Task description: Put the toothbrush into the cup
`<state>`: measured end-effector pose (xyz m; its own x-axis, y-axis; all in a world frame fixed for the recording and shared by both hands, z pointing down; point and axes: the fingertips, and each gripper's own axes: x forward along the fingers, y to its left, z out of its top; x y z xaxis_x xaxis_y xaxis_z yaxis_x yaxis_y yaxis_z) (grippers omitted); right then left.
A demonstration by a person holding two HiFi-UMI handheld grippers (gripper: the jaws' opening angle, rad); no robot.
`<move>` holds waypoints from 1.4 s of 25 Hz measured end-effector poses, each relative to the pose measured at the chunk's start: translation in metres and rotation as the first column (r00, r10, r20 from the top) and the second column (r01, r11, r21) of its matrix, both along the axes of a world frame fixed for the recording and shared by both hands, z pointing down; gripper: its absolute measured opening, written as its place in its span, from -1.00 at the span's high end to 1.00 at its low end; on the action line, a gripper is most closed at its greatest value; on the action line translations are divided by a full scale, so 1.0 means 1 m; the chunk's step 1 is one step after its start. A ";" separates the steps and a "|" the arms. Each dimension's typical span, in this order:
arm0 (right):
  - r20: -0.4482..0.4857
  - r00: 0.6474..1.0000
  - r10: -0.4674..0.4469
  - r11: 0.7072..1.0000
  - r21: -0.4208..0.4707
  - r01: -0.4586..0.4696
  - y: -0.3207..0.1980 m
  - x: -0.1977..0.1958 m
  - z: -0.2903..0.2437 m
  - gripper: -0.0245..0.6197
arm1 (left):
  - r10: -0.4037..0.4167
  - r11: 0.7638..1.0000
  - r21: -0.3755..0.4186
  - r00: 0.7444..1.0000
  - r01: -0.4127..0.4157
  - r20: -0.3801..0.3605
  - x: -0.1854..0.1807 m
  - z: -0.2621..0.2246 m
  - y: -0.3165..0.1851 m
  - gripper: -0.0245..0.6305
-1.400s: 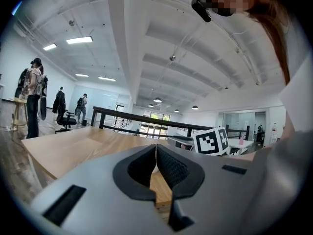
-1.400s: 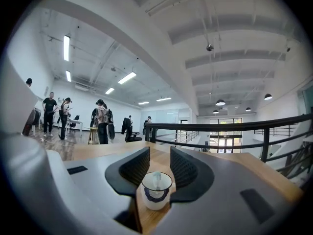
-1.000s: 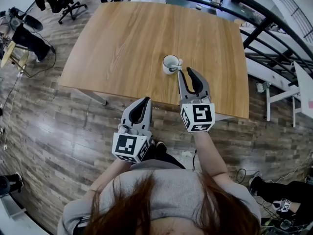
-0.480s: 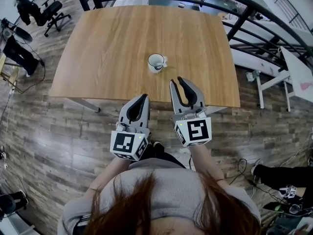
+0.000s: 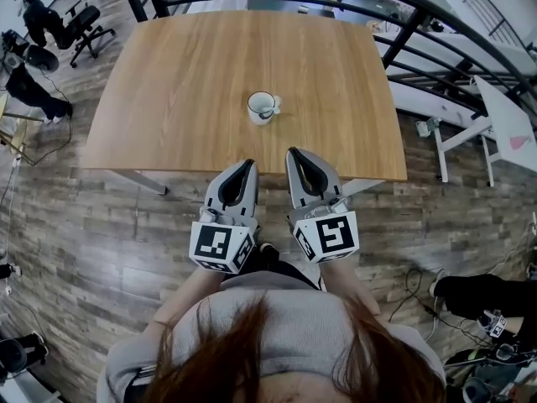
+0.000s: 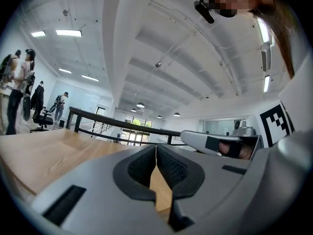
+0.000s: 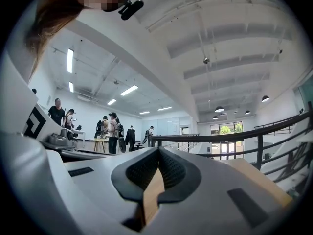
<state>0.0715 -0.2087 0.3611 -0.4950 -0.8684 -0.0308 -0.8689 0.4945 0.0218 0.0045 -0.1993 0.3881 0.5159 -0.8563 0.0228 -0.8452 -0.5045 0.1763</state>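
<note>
Clearly white, the handled cup stands upright.

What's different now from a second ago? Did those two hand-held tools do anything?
The right tool drew back from beside the cup toward the person, to the near edge of the table. Its jaws, wide open before, closed on nothing. The left tool stayed shut and empty, and the cup stayed standing on the table.

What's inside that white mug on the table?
The small white ceramic mug looks partly dark inside; it is too small here to tell contents from shadow. Its near wall hides part of it.
</note>
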 end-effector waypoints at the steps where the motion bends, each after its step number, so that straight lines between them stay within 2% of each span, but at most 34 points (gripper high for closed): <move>1: 0.003 1.000 -0.003 1.000 -0.001 0.003 0.002 0.000 0.000 0.88 | -0.002 1.000 0.000 1.000 0.002 -0.001 0.000 0.000 0.000 0.90; 7: 0.046 0.998 -0.048 0.999 0.010 0.047 0.018 0.006 -0.004 0.88 | -0.014 1.000 0.017 1.000 0.015 -0.014 0.009 0.000 0.012 0.90; 15: 0.048 0.996 -0.076 0.997 0.038 0.074 0.050 0.005 -0.014 0.88 | -0.013 0.999 0.030 1.000 0.014 -0.021 0.011 -0.001 0.037 0.90; 25: 0.079 0.996 -0.037 0.999 0.043 0.034 0.126 -0.020 -0.024 0.88 | -0.002 0.998 0.070 1.000 0.003 -0.009 -0.022 -0.023 0.106 0.90; 35: 0.109 0.994 0.015 0.999 0.038 -0.020 0.208 -0.047 -0.018 0.88 | 0.020 0.998 0.061 1.000 -0.019 -0.016 -0.053 -0.013 0.187 0.90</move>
